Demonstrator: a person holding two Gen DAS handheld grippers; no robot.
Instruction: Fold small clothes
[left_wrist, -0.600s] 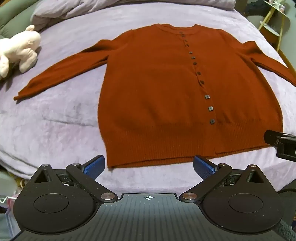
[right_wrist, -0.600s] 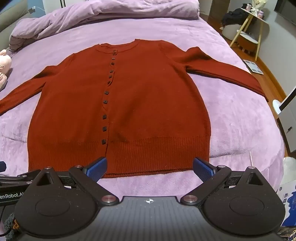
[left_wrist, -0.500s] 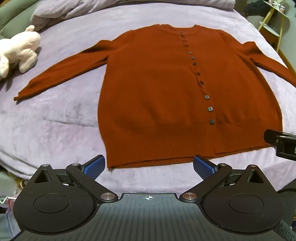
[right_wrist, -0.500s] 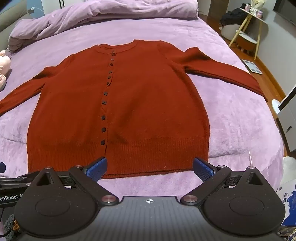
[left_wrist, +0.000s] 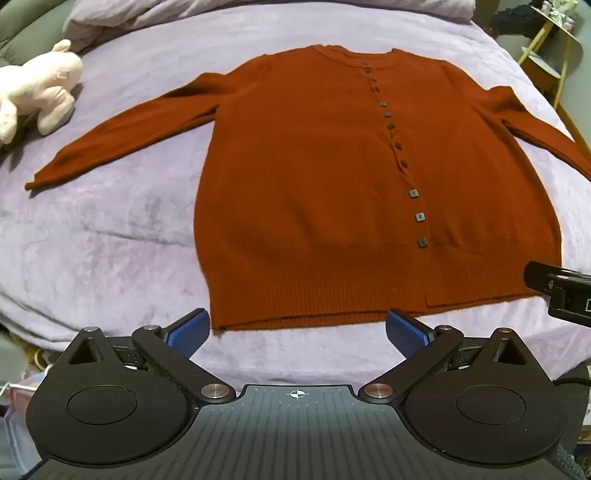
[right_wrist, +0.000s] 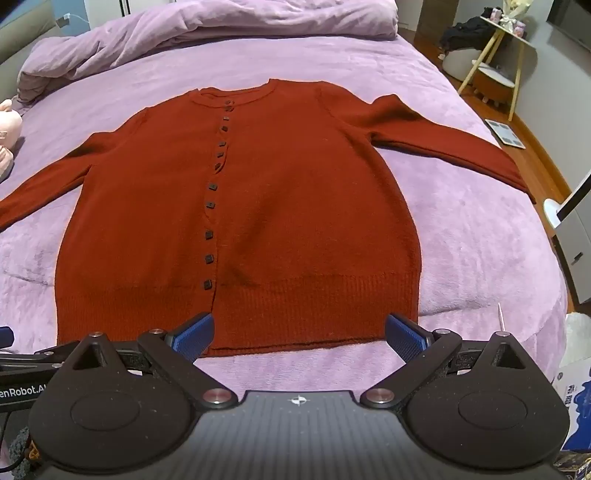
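A rust-red buttoned cardigan (left_wrist: 314, 192) lies flat, face up, on the purple bed (left_wrist: 110, 240), sleeves spread to both sides, hem toward me. It also shows in the right wrist view (right_wrist: 295, 206). My left gripper (left_wrist: 297, 332) is open and empty, hovering just before the hem's left half. My right gripper (right_wrist: 299, 334) is open and empty, just before the hem's right half. The right gripper's body shows at the right edge of the left wrist view (left_wrist: 561, 291).
A pale pink plush toy (left_wrist: 33, 88) lies at the bed's far left. A bunched purple duvet (right_wrist: 207, 26) lies at the head of the bed. A yellow-legged side table (right_wrist: 495, 55) and a floor scale (right_wrist: 506, 133) stand right of the bed.
Both grippers have barely shifted; the cardigan sits slightly lower in the right wrist view. Nothing was grasped or released.
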